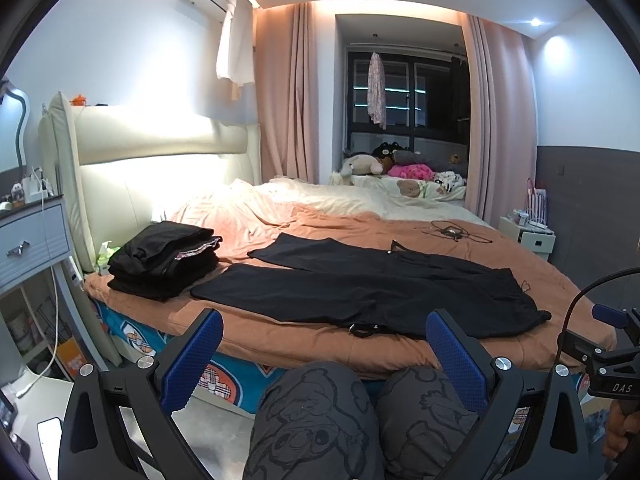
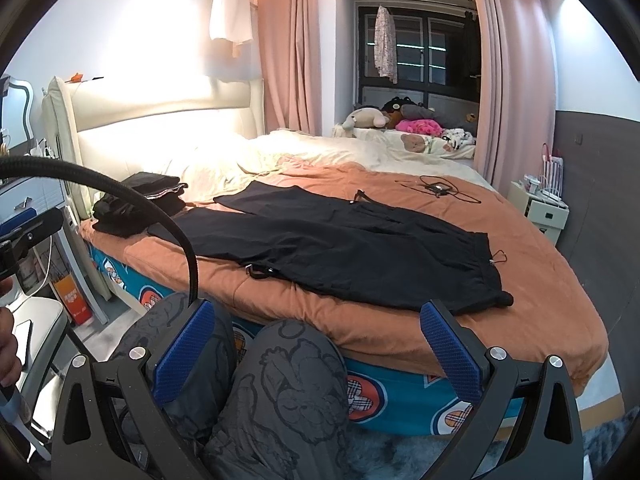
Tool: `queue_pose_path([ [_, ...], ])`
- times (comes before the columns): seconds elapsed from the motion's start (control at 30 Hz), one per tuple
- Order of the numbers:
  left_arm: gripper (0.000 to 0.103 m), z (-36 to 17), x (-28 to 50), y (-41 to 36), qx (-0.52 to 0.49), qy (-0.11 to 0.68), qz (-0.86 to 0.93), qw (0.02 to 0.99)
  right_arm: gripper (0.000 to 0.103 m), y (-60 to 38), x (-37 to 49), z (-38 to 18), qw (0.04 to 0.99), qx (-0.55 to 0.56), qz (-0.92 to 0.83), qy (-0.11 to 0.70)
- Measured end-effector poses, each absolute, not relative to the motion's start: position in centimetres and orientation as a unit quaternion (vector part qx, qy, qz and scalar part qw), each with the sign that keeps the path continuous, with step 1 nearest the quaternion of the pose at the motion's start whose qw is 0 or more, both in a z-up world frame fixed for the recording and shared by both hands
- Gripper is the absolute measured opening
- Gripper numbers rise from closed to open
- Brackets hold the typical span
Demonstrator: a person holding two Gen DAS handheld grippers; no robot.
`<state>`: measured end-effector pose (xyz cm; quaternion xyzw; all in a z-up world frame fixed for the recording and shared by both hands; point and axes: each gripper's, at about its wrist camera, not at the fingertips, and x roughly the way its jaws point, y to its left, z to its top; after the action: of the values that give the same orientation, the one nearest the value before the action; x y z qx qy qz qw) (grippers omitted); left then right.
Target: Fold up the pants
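Black pants [image 1: 372, 292] [image 2: 340, 240] lie spread flat on the orange blanket [image 1: 320, 224] [image 2: 540, 264], legs pointing left toward the headboard, waistband at the right. My left gripper [image 1: 324, 344] hangs open in front of the bed's near edge, short of the pants, with nothing between its blue pads. My right gripper [image 2: 316, 340] is likewise open and empty, held back from the bed below the waistband end. The person's knees in grey patterned trousers [image 1: 320, 420] [image 2: 280, 392] sit under both grippers.
A pile of folded dark clothes [image 1: 164, 264] [image 2: 136, 204] rests on the blanket's left end by the cream headboard [image 1: 160, 148]. A tangle of cable [image 1: 452, 232] [image 2: 436, 190] lies on the far right of the blanket. Nightstands [image 1: 32, 240] [image 2: 544, 212] flank the bed.
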<state>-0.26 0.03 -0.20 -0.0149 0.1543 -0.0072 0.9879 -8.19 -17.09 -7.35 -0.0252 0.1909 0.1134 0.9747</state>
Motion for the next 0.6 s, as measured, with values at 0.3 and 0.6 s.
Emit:
queue_pose_path([
  [0.3,0.103,-0.52,-0.44,-0.04,-0.019,0.153,-0.009,0.988,0.103,-16.84,-8.36,-7.26,0.976,-0.028,0.109,0.188],
  [0.6,0.103,-0.82,0.06,0.83,-0.023,0.160,0.001,0.987,0.103,-16.85,-8.26,-7.62,0.977,-0.031,0.106,0.183],
])
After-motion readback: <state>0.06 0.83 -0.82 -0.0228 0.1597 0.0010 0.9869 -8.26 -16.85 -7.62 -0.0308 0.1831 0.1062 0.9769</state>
